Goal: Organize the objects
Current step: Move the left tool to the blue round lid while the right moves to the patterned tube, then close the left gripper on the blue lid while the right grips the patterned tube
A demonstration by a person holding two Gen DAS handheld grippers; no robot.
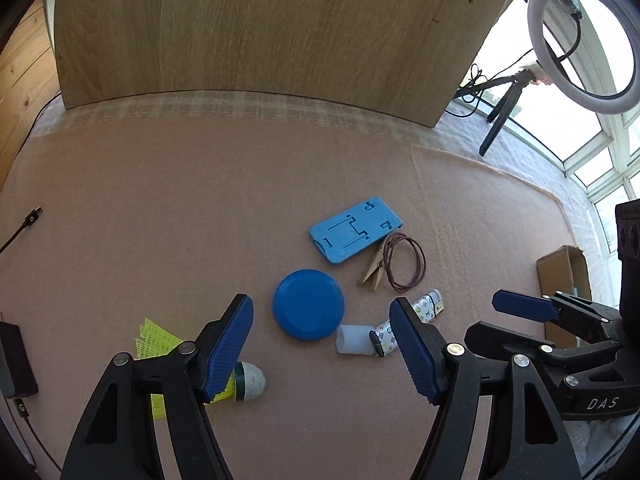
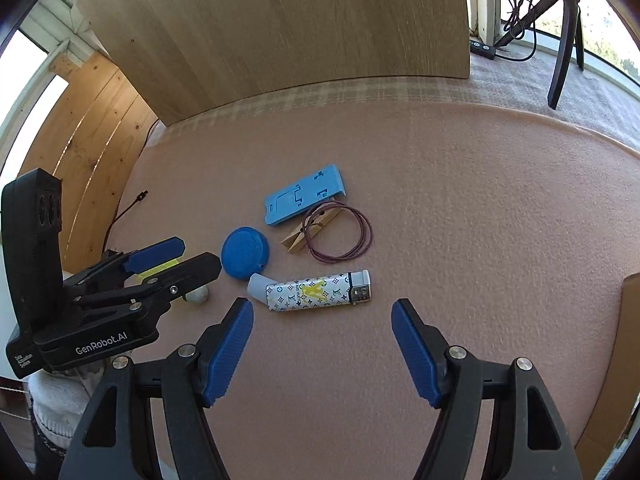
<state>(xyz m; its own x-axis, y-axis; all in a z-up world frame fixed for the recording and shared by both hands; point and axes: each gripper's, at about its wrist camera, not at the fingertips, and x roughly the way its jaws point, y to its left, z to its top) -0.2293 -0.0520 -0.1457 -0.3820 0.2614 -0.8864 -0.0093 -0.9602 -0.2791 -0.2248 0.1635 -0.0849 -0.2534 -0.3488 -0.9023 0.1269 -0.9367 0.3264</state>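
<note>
On the pink mat lie a blue round lid (image 1: 308,305) (image 2: 245,253), a light blue phone stand (image 1: 354,230) (image 2: 304,200), a wooden clothespin (image 1: 373,270) (image 2: 310,233), a maroon cord loop (image 1: 404,262) (image 2: 340,236), a patterned lighter (image 2: 320,291) (image 1: 428,304), a small white cap (image 1: 353,339) and a yellow shuttlecock (image 1: 244,381). My left gripper (image 1: 322,350) is open and empty, above the lid and the cap. My right gripper (image 2: 322,350) is open and empty, just short of the lighter.
A wooden board (image 1: 256,28) stands at the back of the mat. A cardboard box (image 1: 564,276) sits at the right. A ring light on a tripod (image 1: 580,36) is at the back right. A black cable (image 1: 24,226) and a black device (image 1: 14,360) lie at the left.
</note>
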